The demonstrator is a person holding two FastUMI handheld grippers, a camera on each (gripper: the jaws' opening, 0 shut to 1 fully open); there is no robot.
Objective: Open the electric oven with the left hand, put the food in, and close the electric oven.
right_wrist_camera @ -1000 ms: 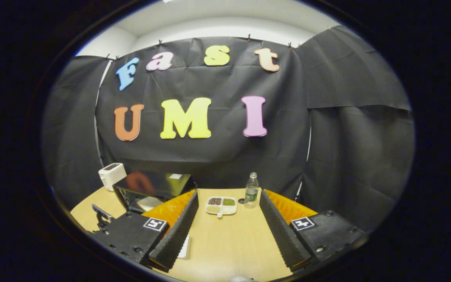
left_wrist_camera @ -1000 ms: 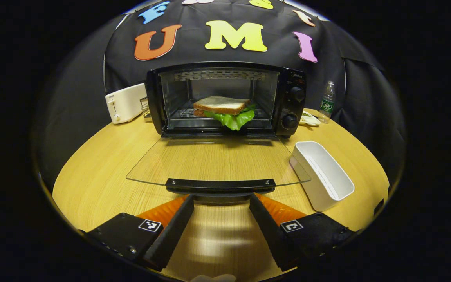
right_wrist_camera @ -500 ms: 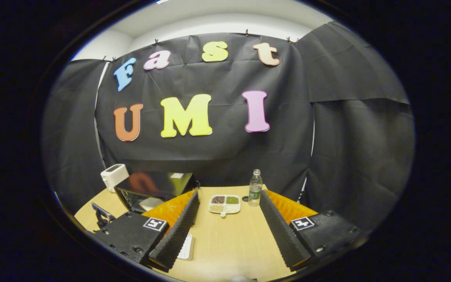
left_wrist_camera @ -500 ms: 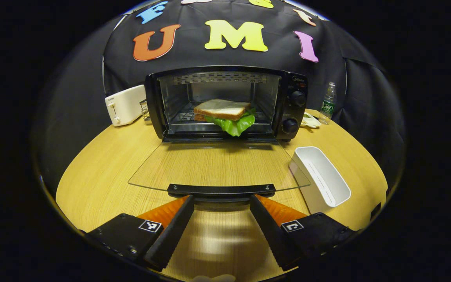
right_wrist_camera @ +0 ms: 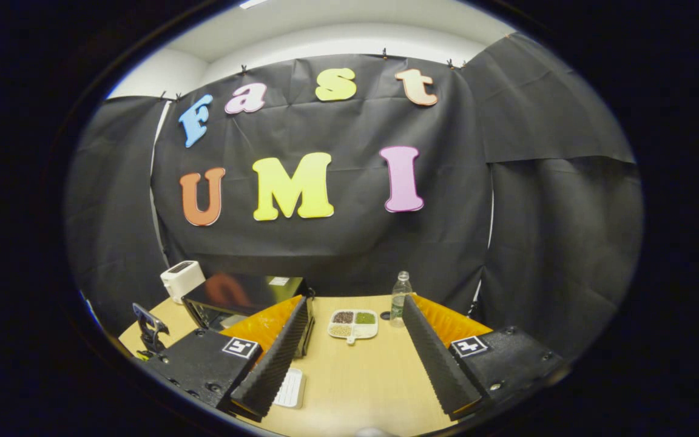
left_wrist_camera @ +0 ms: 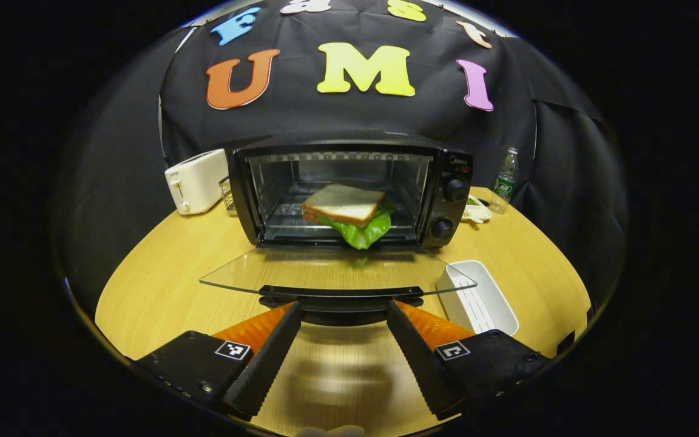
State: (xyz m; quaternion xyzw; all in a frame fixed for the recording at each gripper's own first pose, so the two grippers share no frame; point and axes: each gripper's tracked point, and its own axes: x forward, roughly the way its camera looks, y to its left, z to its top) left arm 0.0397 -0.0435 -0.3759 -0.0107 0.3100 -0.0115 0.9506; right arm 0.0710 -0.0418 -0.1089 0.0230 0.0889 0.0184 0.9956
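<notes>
Left gripper jaws wide apart under oven door handle.

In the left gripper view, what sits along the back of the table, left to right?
Toaster → electric oven with the sandwich inside → divided dish → water bottle.

At the bottom of the left gripper view the left claw points forward with its fingers spread wide apart, while the right claw, low in the right gripper view, is likewise spread and holds nothing.
</notes>
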